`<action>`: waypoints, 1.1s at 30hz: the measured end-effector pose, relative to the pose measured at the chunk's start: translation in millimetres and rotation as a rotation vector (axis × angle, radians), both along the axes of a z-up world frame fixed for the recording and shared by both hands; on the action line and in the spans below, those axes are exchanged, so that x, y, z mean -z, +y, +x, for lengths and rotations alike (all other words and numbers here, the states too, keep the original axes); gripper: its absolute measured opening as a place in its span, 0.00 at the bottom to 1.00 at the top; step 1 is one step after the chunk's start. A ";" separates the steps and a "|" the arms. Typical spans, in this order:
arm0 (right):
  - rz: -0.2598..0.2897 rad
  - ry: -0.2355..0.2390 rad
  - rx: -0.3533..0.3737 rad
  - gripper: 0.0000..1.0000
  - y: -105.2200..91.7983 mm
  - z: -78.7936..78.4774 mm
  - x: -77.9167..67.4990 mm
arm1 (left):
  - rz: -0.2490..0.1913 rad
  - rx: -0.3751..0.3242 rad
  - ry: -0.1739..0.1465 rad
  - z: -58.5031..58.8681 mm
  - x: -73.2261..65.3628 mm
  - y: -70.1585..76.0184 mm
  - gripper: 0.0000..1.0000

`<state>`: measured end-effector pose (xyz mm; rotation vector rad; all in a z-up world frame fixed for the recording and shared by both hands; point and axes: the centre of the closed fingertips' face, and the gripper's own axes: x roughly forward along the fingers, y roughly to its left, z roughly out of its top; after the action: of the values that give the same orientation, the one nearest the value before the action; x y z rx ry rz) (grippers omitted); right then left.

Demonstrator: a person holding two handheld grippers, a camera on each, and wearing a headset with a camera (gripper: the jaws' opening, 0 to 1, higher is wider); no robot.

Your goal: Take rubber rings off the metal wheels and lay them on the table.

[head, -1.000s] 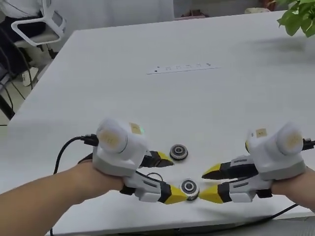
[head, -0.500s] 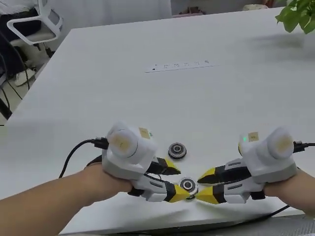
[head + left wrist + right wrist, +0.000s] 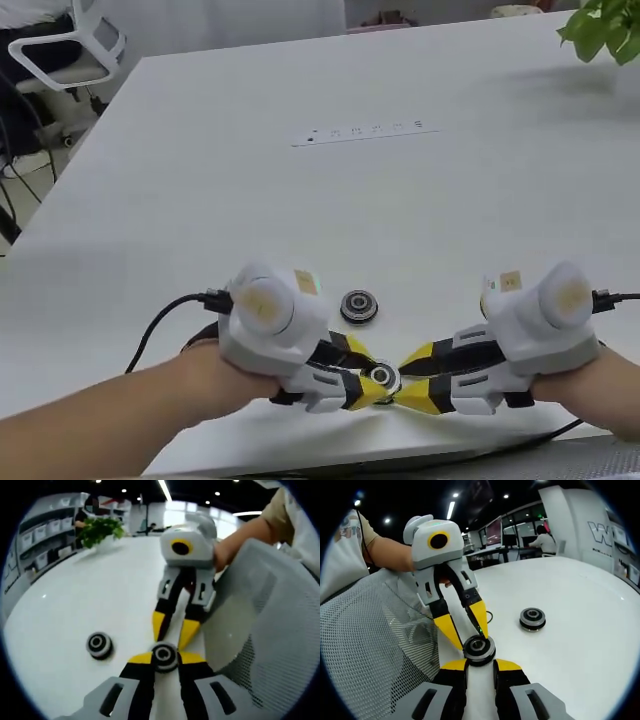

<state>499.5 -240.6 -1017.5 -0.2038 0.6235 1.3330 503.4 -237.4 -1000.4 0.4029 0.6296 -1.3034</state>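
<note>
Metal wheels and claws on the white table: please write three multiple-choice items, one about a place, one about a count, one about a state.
1. The near wheel is:
A) beside the plant
B) between the left claw and the right claw
C) on the chair

2. Wheels on the table:
A) two
B) one
C) four

3. The far wheel is:
A) lifted in the air
B) stacked on the other wheel
C) lying flat, apart from both claws

Answers:
1 B: the yellow tips of both claws meet at it.
2 A: the head view shows two.
3 C: it rests on the table with bare table around it.
</note>
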 end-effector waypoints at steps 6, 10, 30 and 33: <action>-0.003 -0.009 -0.001 0.15 0.3 -0.9 1.0 | 0.017 0.017 -0.069 0.7 0.7 -1.0 0.15; -0.003 -0.017 0.003 0.15 0.9 -1.1 0.9 | 0.034 0.029 -0.107 0.5 2.0 -0.9 0.14; -0.042 -0.037 -0.014 0.07 -3.9 -1.8 2.1 | 0.014 0.000 -0.130 1.0 1.8 0.2 0.14; -0.039 -0.021 -0.002 0.01 -4.8 -2.2 2.6 | 0.013 -0.004 -0.130 1.0 1.5 0.2 0.14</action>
<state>497.3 -245.3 -1020.2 -0.2493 0.6320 1.3200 504.4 -237.2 -1001.9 0.4926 0.5300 -1.2591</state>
